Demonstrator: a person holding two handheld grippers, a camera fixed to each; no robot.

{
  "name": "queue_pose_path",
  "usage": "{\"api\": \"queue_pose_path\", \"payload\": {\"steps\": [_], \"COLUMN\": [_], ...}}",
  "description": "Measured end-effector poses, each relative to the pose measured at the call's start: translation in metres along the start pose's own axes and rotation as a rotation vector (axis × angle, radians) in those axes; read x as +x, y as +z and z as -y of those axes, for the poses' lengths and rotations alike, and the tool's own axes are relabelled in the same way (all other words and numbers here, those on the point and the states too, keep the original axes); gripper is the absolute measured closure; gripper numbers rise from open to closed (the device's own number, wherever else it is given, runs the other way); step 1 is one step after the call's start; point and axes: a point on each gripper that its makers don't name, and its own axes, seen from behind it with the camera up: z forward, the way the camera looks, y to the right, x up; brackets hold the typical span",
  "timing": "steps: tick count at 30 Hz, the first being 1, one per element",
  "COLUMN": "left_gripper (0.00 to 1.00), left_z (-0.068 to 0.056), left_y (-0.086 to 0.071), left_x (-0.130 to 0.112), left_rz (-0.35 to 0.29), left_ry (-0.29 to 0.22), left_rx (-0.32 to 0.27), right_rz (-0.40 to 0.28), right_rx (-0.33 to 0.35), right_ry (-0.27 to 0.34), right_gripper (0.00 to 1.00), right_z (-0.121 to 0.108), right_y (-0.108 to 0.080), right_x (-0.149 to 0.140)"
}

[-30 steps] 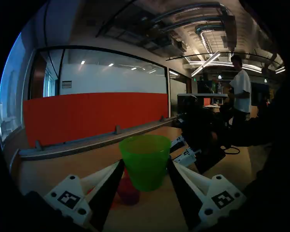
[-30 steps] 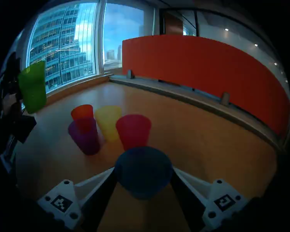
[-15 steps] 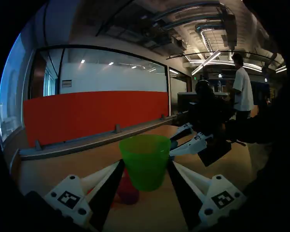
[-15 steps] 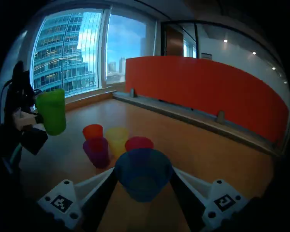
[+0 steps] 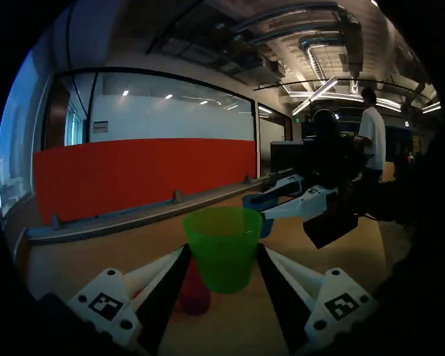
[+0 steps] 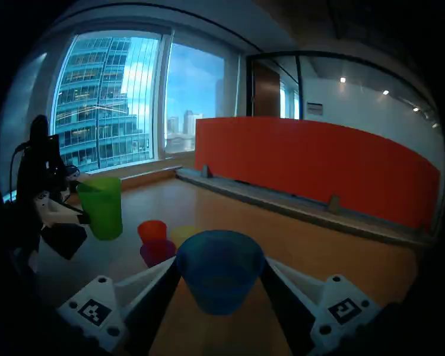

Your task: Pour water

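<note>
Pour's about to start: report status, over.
Left tongs shut on green cup. Right tongs shut on blue cup. Both cups upright, apart. Red cup and purple cup on table.

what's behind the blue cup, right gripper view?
Down on the table beyond the blue cup: a red cup, a purple cup and the rim of a yellow cup. The blue cup covers whatever stands directly behind it.

Dim interior, bright window (image 6: 113,113) backlight, ceiling strip lights (image 5: 320,95), fisheye warp.
</note>
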Motion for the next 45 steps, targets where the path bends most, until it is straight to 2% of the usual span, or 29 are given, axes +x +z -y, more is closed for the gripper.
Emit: {"api": "queue_pose_path", "payload": {"steps": [13,33,39,45], "left_gripper": [0.20,0.20,0.20,0.20], "left_z": [-0.008,-0.015,-0.018,-0.021], "left_y": [0.004,0.010,0.011,0.010], "left_x": [0.005,0.012,0.013,0.013], "left_rz": [-0.020,-0.050,-0.057,-0.058], "left_ry": [0.007,-0.009,-0.011,-0.009], "left_rx": [-0.020,-0.040,-0.049,-0.056], "right_rz": [-0.101,-0.172,-0.179,-0.190], "right_rx": [0.010,0.032,0.046,0.062], "right_ry": [-0.005,-0.055,-0.086,-0.152], "right_gripper": [0.09,0.09,0.09,0.09], "right_z": [0.003,0.010,0.014,0.021], "right_y": [-0.013,-0.030,-0.032,-0.034], "right_x": [0.035,0.068,0.077,0.088]}}
